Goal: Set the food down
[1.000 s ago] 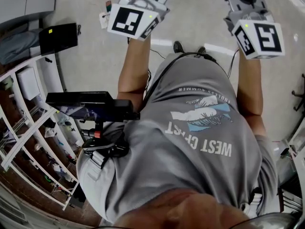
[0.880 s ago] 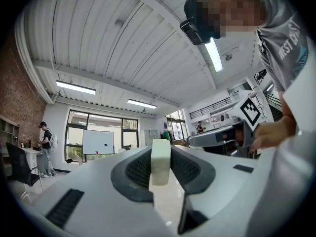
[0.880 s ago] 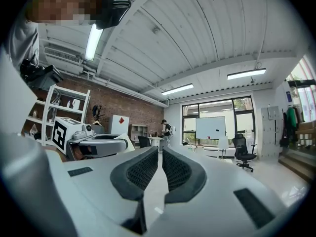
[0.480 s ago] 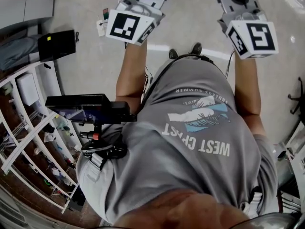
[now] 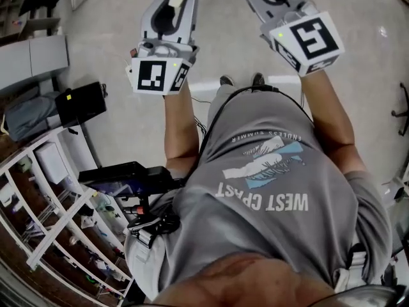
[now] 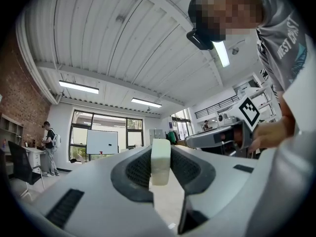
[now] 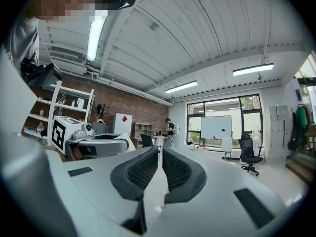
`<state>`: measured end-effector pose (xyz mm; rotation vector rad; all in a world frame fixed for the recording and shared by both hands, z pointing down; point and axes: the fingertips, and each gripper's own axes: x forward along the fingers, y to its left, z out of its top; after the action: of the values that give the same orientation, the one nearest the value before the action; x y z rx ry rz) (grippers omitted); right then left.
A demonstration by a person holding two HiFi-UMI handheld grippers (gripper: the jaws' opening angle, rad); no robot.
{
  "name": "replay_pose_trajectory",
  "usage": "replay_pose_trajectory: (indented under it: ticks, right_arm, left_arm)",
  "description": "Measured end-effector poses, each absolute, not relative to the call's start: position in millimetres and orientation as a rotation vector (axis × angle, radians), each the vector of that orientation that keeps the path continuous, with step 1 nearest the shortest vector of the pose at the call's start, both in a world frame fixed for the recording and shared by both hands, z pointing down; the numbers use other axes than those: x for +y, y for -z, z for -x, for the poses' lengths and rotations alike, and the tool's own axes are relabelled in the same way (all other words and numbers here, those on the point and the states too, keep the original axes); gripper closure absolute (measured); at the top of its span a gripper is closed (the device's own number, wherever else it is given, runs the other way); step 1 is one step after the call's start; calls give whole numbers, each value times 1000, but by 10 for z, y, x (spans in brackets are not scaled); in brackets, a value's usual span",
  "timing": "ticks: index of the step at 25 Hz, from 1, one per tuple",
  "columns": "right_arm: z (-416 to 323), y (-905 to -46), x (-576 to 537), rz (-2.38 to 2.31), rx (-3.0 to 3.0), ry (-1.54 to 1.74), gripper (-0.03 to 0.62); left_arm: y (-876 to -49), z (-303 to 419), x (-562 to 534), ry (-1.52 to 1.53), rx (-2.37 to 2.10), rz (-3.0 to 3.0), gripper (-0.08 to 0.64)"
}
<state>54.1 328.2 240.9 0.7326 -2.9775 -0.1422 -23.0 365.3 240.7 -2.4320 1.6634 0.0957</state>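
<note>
Pale floor (image 5: pixel 358 107) fills the upper half of the head view. A person in a grey T-shirt (image 5: pixel 275 222) occupies the centre and lower right, both forearms reaching toward the top edge. White shelving (image 5: pixel 57 235) runs along the lower left, with a black case (image 5: pixel 80 104) on the floor above it at mid left. A black device (image 5: pixel 128 174) sits at the person's hip, left of centre.

The left gripper (image 6: pixel 161 154) is at upper centre-left of the head view, and its marker cube (image 5: pixel 158 75) faces the camera. Its jaws are clamped on the food (image 6: pixel 160 169), a pale cream block that stands upright between the two dark pads. The block is held off the floor, and no surface is visible beneath it.

The right gripper (image 7: pixel 159 154) is at the upper right of the head view, its marker cube (image 5: pixel 308 40) tilted. Its jaws are drawn together with nothing between the pads.

Both gripper views look across a room under a white ribbed ceiling. The left gripper view shows a whiteboard (image 6: pixel 102 142) at lower left. The right gripper view shows an office chair (image 7: pixel 249 154) at lower right.
</note>
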Motion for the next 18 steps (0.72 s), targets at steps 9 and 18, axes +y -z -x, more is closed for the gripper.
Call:
replay_pose_trajectory:
  ticks: [9, 18]
  right_arm:
    - [-728, -2428, 3298, -827, -2966, 103, 582]
    - [-379, -2648, 3122, -915, -2946, 110, 583]
  left_arm:
    - [-2377, 48, 3600, -78, 1566, 2492, 456]
    - [-2559, 384, 3381, -76, 1478, 2522, 456]
